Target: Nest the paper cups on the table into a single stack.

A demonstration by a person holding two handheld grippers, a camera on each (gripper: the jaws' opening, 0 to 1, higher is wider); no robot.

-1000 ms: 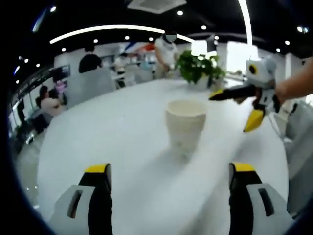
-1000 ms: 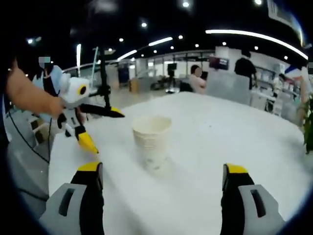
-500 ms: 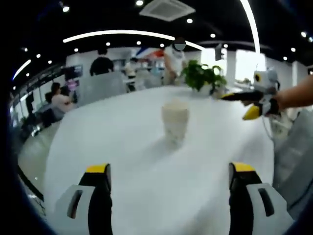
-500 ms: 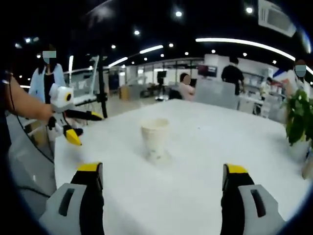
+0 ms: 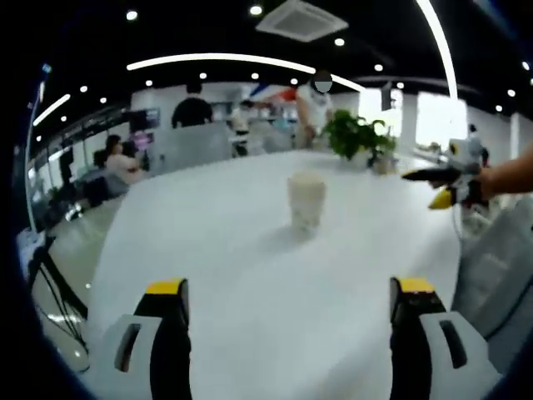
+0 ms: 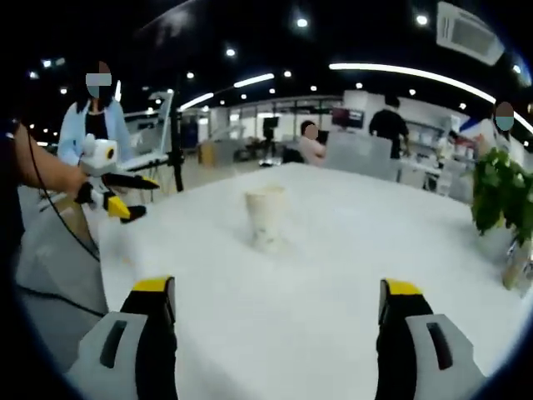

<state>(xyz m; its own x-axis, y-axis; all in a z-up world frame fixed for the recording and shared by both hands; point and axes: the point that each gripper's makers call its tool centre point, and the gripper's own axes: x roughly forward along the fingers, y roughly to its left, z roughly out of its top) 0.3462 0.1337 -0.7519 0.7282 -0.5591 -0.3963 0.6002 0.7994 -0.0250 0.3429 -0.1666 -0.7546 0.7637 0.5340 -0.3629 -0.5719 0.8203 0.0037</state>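
An open office with ceiling lights lay behind the white table point(image 5: 250, 275). The stack of cups point(image 5: 306, 200) stood mid-table, apparently nested already. Both grippers, left point(image 5: 287, 333) and right point(image 6: 279, 333), were wide and empty; nothing more seemingly needed.

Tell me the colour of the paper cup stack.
Off-white paper cup stack, clearest in the left gripper view.

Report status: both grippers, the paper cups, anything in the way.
Left gripper open, empty; right gripper open, empty. Cream paper cup stack upright, mid white round table, untouched. Nothing between jaws and stack.
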